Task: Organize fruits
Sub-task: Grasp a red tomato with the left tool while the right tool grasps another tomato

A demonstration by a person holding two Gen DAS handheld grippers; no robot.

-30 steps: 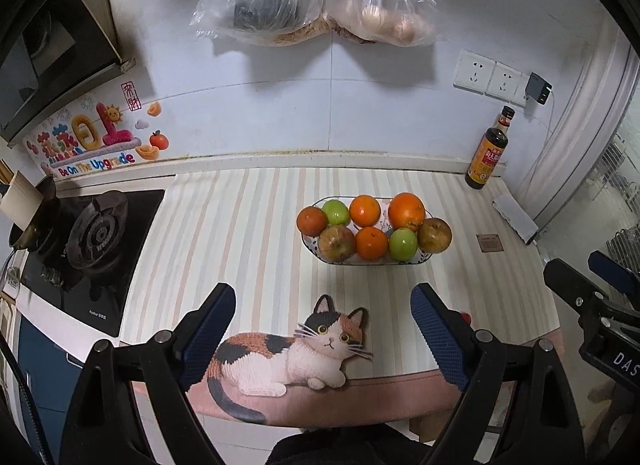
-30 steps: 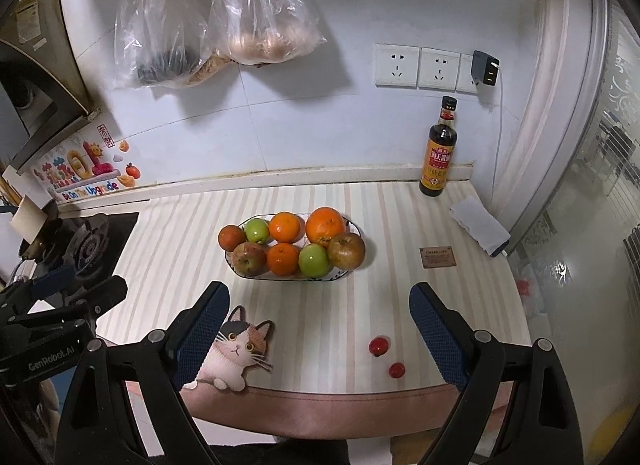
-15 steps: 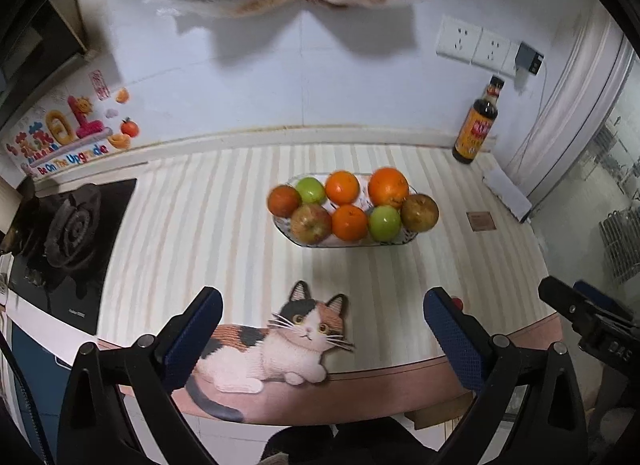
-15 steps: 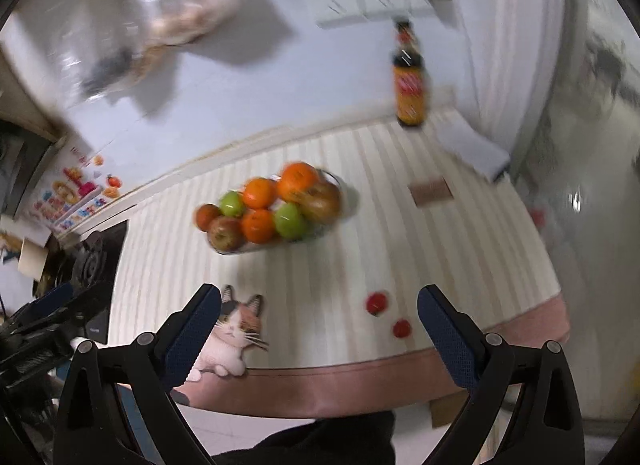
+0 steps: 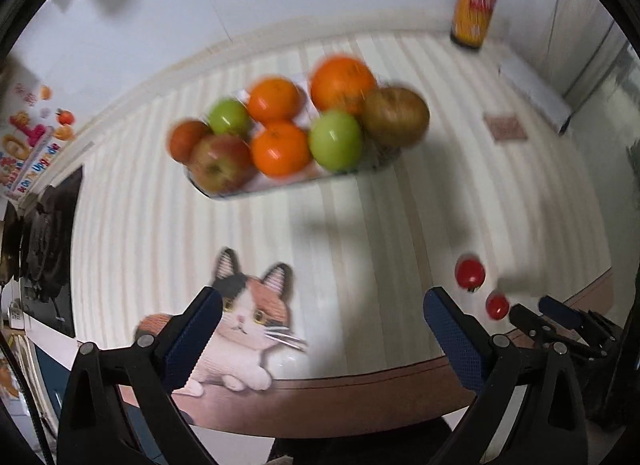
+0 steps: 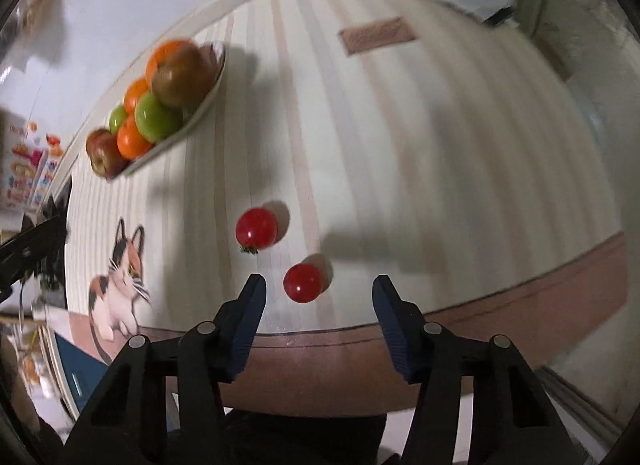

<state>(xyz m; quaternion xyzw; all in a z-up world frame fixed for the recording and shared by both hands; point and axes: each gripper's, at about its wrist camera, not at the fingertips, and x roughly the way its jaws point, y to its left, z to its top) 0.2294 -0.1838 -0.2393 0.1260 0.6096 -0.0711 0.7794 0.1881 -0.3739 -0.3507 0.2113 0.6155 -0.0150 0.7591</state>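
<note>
Fruit bowl [image 5: 224, 195] already heaped with apples and oranges; two cherry tomatoes [image 6: 303, 283] [image 6: 256, 228] left loose on the counter [image 6: 440, 145]. Right gripper [image 6: 318, 293] spread, empty, nearer tomato framed. Left gripper [image 5: 320, 315] spread, empty

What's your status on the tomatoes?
Right gripper open, near tomato between jaws, not gripped. Left gripper open, empty. Far tomato loose beside it. Path clear.
</note>
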